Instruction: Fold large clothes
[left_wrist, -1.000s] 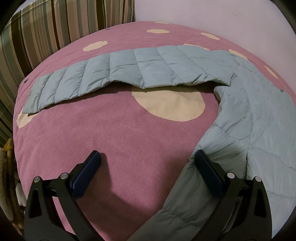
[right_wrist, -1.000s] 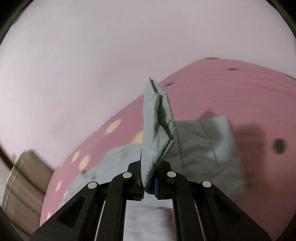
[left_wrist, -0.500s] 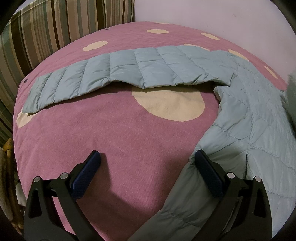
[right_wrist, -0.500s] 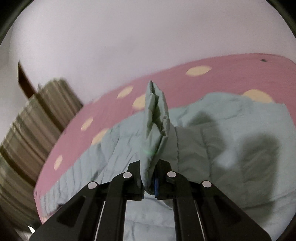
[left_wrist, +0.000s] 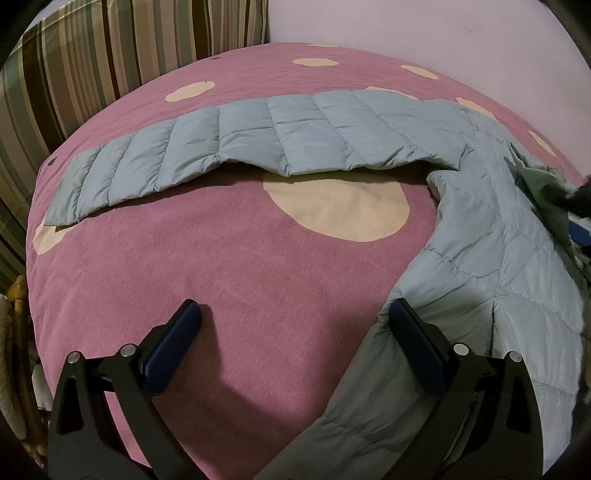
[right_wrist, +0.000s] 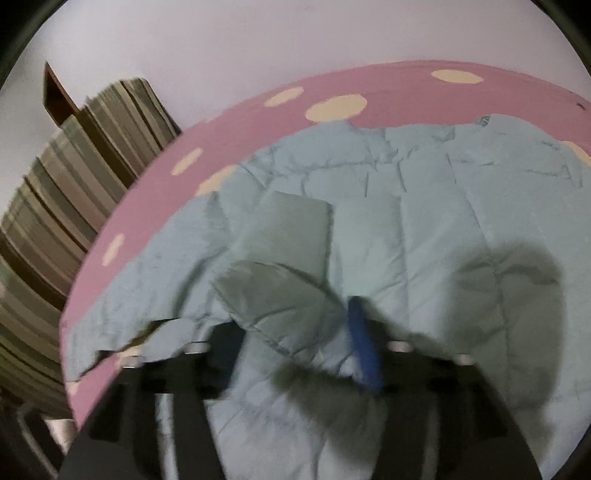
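A pale blue quilted jacket (left_wrist: 498, 229) lies spread on the pink dotted bedspread (left_wrist: 221, 277). One sleeve (left_wrist: 295, 147) stretches left across the far side. My left gripper (left_wrist: 291, 314) is open over bare bedspread, and its right finger (left_wrist: 413, 343) rests on the jacket's edge. In the right wrist view the other sleeve's end (right_wrist: 288, 251) lies folded over the jacket body (right_wrist: 443, 229). My right gripper (right_wrist: 291, 332) is opening, with the sleeve loose between its jaws and draped over the left finger. Its blue pad (right_wrist: 364, 350) shows clear of the cloth.
A striped cushion or curtain (left_wrist: 92, 55) stands behind the bed's far left, also visible as stripes (right_wrist: 74, 184) in the right wrist view. A plain pale wall (left_wrist: 406, 26) backs the bed. A wicker piece (left_wrist: 18, 332) sits off the bed's left edge.
My right gripper swung the pinched sleeve down and across over the jacket body, then let go; its jaws have parted. The sleeve end now shows at the left wrist view's right edge. The left gripper stayed put.
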